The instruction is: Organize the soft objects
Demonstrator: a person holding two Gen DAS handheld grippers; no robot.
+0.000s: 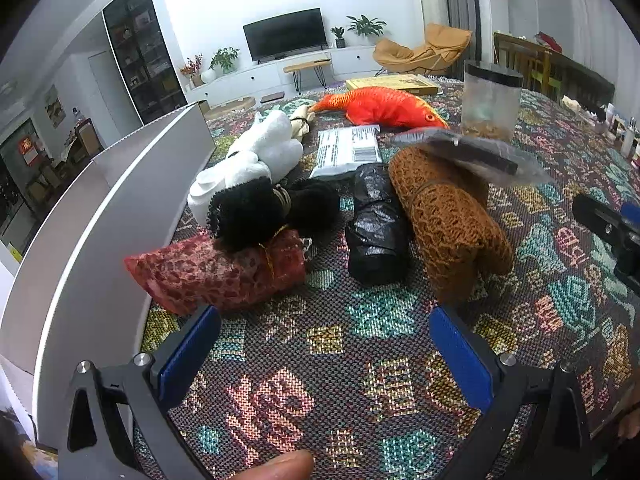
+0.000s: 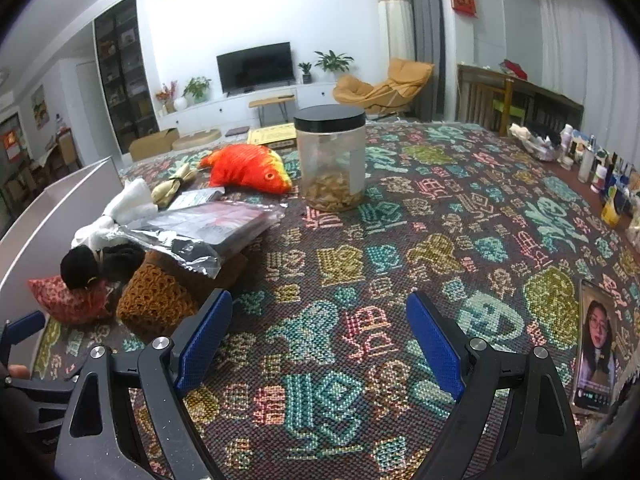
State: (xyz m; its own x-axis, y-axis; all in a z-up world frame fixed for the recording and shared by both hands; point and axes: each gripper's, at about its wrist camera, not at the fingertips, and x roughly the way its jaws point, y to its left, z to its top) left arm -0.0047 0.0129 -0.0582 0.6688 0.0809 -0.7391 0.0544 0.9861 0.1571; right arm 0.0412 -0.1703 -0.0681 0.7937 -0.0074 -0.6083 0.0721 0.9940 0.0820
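Right now I have both grippers hovering low over the woven tablecloth (image 2: 400, 220), a coarse, knotty fabric patterned with teal, pink and mustard characters. My left gripper (image 1: 324, 344) has its blue-padded fingers spread wide with nothing between them, and my right gripper (image 2: 320, 332) is the same, wide apart and holding nothing.

All the soft things lie in a cluster ahead of my left gripper, beside the white box wall (image 1: 100, 216). Nearest is a red mesh pouch (image 1: 216, 272), lumpy and tied with gold cord, with a fuzzy black bundle (image 1: 256, 208) resting on its top edge. Just right of them lies a crinkled black plastic roll (image 1: 376, 224), glossy and cylinder-shaped, touching a brown crocheted bundle (image 1: 448, 224) with an open, netted weave. A flat dark packet in clear crinkly wrap (image 2: 204, 228) rests tilted on top of the brown one. Behind the black bundle sits a white plush piece (image 1: 260, 152), with a small cream cloth knot (image 1: 302, 122) beyond it and a grey mailer bag (image 1: 348, 148) lying flat. Farther back lies an orange plush fish (image 2: 248, 168), smooth and bright.

Near the fish stands an upright clear jar (image 2: 332, 160) with a black lid, its bottom filled with tan dried pieces. A phone (image 2: 596, 344) lies at the table's right edge, screen lit.
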